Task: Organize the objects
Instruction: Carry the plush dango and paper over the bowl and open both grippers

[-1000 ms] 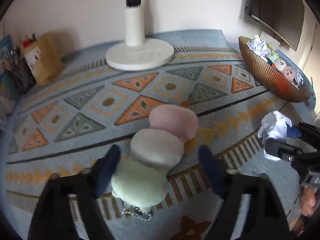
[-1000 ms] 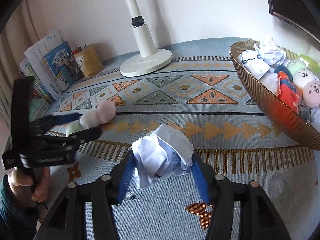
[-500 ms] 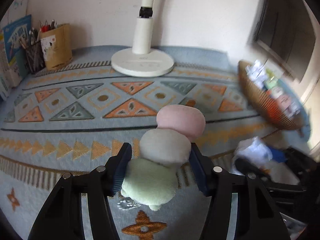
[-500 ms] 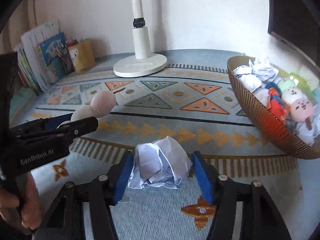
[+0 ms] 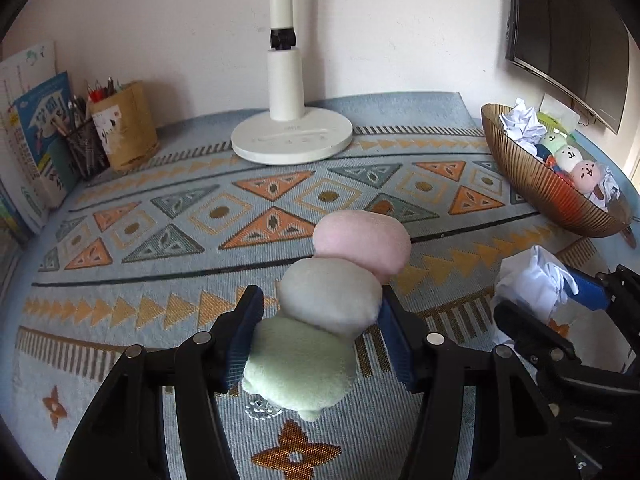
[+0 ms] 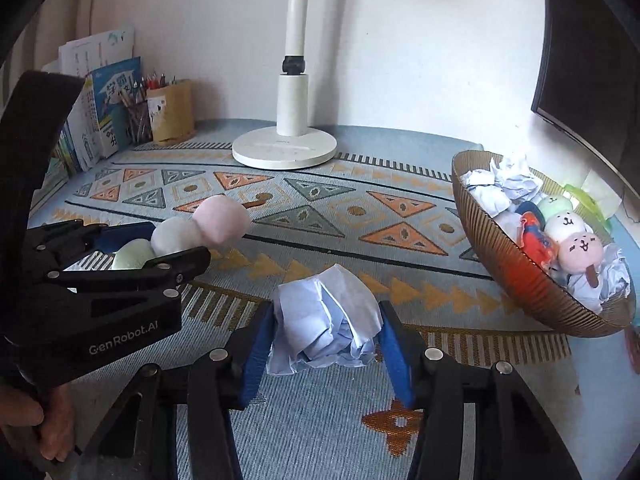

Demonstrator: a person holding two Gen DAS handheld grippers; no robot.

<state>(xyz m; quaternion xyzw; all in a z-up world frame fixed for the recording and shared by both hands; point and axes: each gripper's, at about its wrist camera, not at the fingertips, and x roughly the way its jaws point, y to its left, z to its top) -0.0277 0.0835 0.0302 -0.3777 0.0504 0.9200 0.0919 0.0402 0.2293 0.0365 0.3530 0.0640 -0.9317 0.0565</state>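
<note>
The left gripper point(image 5: 320, 336) holds the soft, light plush point(image 5: 316, 320) at its middle; the right gripper point(image 6: 326, 340) has its jaws closing on the light, crushable paper ball point(image 6: 326, 316).

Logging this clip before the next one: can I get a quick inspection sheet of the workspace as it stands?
Surface: patterned cloth.
Job's things: plush dumpling skewer, crumpled paper ball, brown bowl already holding paper and plush toys.
Clutter: lamp base, pen holders, books.
Grippers: left gripper clamps the skewer; right gripper closing on the paper ball.
Cables: nothing seen.
Surroundings: white wall, dark screen.
</note>
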